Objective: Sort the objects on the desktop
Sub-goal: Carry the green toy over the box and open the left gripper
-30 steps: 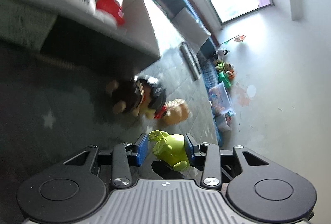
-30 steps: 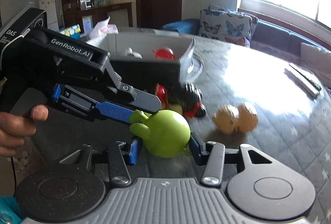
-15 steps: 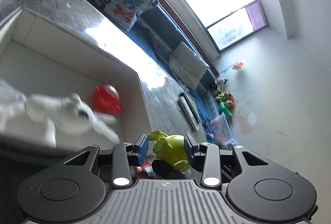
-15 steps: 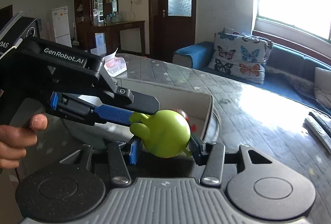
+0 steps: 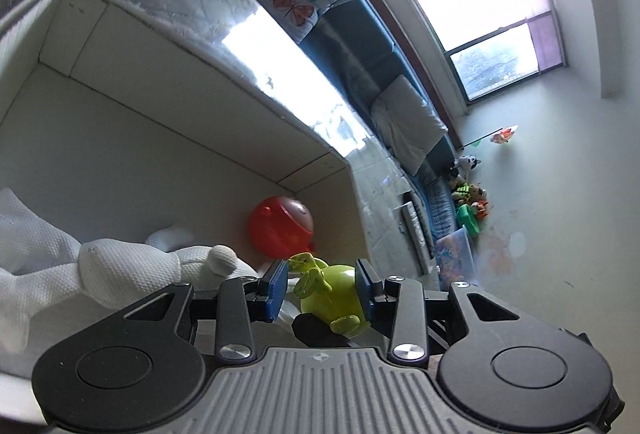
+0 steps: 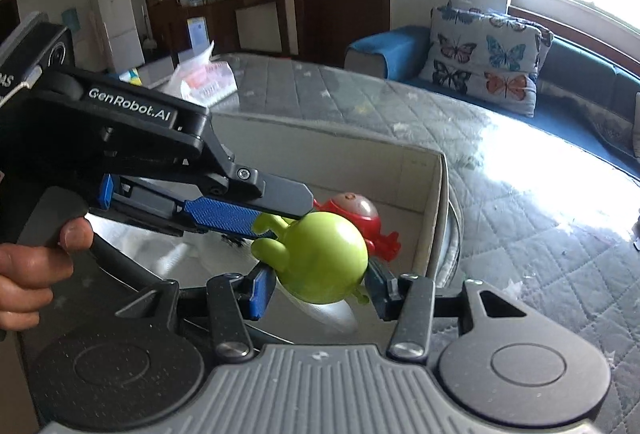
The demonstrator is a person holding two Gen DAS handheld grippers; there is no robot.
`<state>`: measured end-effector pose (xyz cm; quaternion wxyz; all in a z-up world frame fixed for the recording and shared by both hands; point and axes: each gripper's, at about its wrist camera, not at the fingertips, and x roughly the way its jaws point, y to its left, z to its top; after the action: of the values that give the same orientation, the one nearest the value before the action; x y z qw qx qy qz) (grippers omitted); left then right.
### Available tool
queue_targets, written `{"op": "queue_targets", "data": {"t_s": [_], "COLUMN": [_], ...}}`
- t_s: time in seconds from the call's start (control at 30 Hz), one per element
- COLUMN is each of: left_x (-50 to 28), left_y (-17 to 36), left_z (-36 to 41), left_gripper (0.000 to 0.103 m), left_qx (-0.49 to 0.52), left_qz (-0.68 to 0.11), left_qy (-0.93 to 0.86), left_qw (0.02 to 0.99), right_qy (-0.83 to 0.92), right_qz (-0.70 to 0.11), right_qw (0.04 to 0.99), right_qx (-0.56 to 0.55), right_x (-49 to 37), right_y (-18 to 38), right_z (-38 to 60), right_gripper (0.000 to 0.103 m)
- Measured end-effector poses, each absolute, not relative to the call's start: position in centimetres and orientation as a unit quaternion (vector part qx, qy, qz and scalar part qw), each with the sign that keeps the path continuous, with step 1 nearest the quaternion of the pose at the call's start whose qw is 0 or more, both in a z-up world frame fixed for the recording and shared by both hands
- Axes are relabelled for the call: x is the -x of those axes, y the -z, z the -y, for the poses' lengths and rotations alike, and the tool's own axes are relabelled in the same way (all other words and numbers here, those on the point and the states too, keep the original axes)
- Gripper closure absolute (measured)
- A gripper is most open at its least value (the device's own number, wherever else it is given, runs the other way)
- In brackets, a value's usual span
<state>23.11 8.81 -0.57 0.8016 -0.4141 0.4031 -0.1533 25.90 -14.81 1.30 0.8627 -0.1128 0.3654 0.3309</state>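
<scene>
A lime-green round toy figure is held above the open white box. My right gripper is shut on its body. My left gripper comes in from the left in the right wrist view and is shut on the toy's arms; the toy also shows in the left wrist view. Inside the box lie a red round toy and a white plush toy. The red toy also shows in the right wrist view, just behind the green one.
The box stands on a grey quilted star-pattern cover. A butterfly cushion and blue sofa lie behind. A plastic packet sits at the far left of the cover. Toys are heaped by the far wall.
Both grippers have carried the green toy up from the cover and over the box. The toys on the cover have dropped out of sight. Both grips are unchanged.
</scene>
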Motion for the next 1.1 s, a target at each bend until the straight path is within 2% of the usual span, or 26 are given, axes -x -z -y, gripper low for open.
{"op": "queue_targets", "data": {"t_s": [0.27,0.4,0.6,0.7,1.1], "left_x": [-23.2,-23.3,-23.2,-23.0,-21.8], "left_y": [1.1,1.1,0.8,0.5,-1.1], "left_z": [-8.8,-8.7,-8.1,-8.1,-7.4], "left_gripper": [0.065,0.066,0.065,0.065,0.065], "left_qx": [0.411,0.408,0.392,0.387,0.359], "left_qz": [-0.405,-0.408,-0.408,-0.407,-0.391], "left_qy": [0.149,0.148,0.147,0.145,0.140], "left_qw": [0.803,0.803,0.811,0.814,0.836], "right_qy": [-0.328,-0.329,-0.329,-0.330,-0.326], "right_qz": [-0.368,-0.367,-0.363,-0.358,-0.334], "right_qw": [0.858,0.858,0.860,0.861,0.875], "right_qx": [0.145,0.145,0.147,0.143,0.125], "right_x": [-25.9,-25.7,-25.3,-25.0,-23.2], "right_y": [-0.6,-0.7,-1.0,-1.3,-2.7], "right_z": [13.4,13.4,13.4,13.7,15.2], "right_gripper": [0.053,0.047,0.046,0.041,0.041]}}
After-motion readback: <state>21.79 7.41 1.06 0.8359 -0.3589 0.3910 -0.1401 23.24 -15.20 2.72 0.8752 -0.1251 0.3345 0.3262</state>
